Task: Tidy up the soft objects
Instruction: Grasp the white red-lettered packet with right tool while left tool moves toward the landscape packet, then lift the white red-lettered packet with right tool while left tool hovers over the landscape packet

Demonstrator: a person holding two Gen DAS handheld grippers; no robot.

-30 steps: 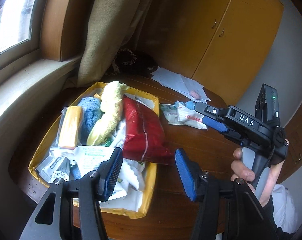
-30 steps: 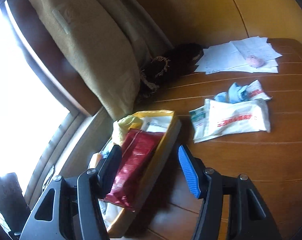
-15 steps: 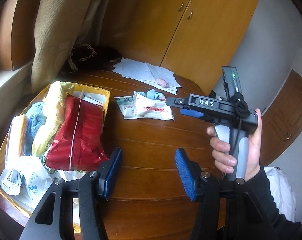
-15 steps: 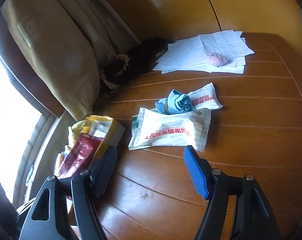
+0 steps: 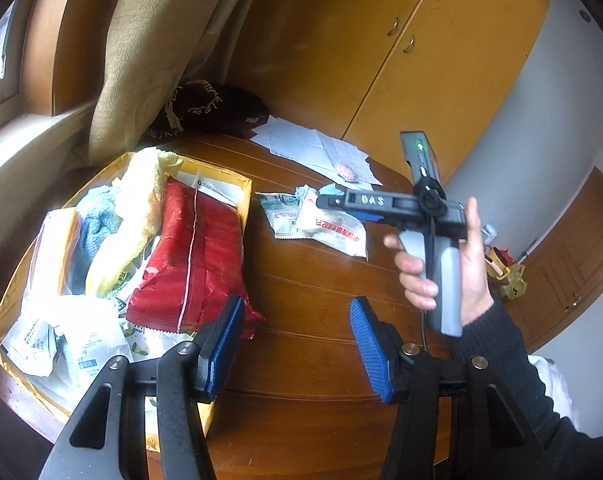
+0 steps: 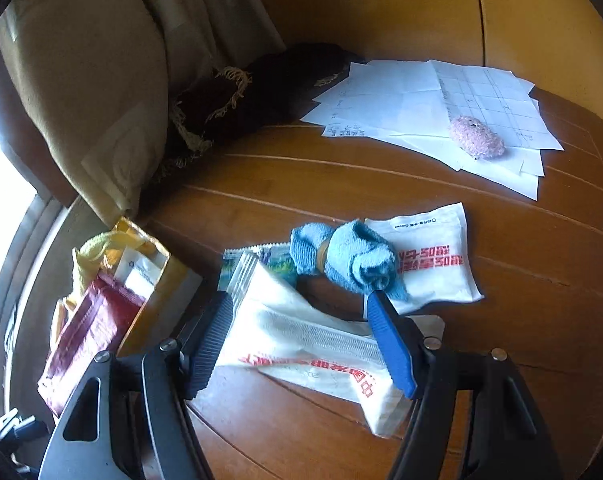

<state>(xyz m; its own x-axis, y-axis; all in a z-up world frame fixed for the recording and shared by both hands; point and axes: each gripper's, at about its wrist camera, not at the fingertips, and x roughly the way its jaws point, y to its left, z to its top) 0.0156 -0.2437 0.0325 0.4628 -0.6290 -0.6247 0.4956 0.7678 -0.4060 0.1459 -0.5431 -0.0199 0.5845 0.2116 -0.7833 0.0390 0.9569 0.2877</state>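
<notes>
Right gripper, jaws spread wide, straddles a white pack; left view alone reads "DAS"; left gripper half-open, empty.

Wooden table, packets, papers, box

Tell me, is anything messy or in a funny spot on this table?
Yes. The yellow box is overstuffed: a red packet sticks out over its rim. A rolled blue cloth and white packets still lie loose on the table, and a fuzzy pink thing sits alone on the papers.
</notes>
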